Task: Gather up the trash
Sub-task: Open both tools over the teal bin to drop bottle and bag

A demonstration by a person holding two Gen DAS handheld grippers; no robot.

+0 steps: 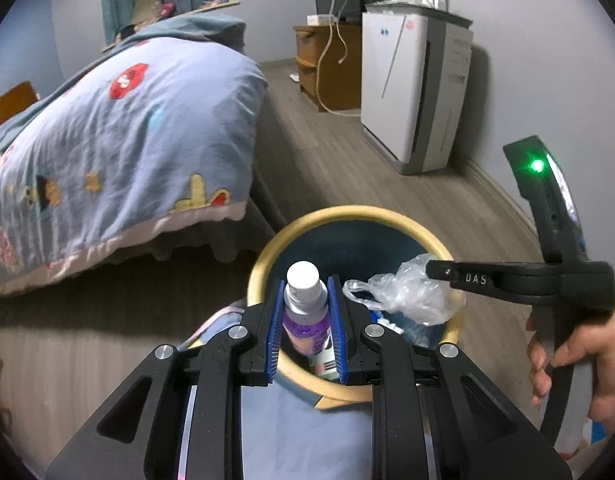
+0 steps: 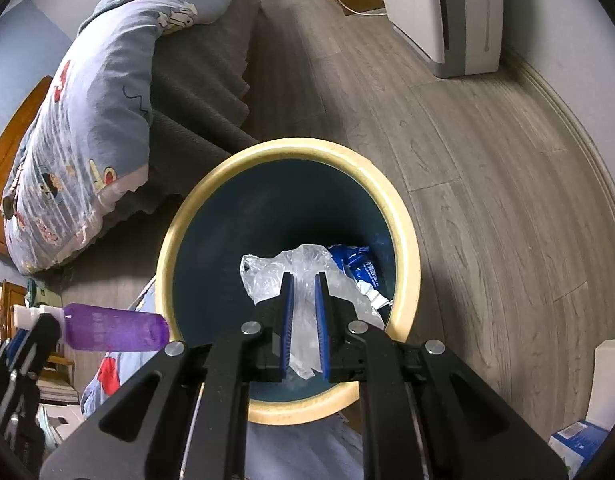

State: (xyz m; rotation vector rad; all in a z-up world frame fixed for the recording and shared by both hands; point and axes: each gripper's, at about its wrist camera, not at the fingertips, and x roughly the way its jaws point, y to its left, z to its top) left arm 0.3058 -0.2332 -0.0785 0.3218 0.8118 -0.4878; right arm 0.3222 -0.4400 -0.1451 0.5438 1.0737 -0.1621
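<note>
Already over the bin (image 2: 403, 216), both of my grippers carry trash that has not yet been let go. My left gripper (image 1: 306, 322) is clamped on a purple spray bottle (image 1: 307, 312) with a white cap, its blue pads pressing the bottle's sides, cap pointing forward above the bin's yellow rim. From the right wrist view the same bottle lies sideways at the near-left edge of the rim, partly outside the opening, so I judge it needs to come further in before release.

My right gripper (image 2: 305, 308) is pinched tight on a crumpled clear plastic bag (image 2: 275, 272), the film bunched between the narrow blue pads and spilling out ahead of them. That bag hangs inside the ring of the bin, over its dark blue interior and toward the right side. My right hand (image 1: 579, 356) shows at the edge of the left wrist view, wrapped on the handle.

Down in the bin a blue printed wrapper (image 2: 357, 264) already lies against the far-right wall, just beyond the bag, so at least one piece seems collected. What remains, by my reading, is to release both pieces. Whether more litter waits elsewhere on the wood floor (image 2: 487, 168) beside the bed (image 1: 119, 140) I cannot tell.
</note>
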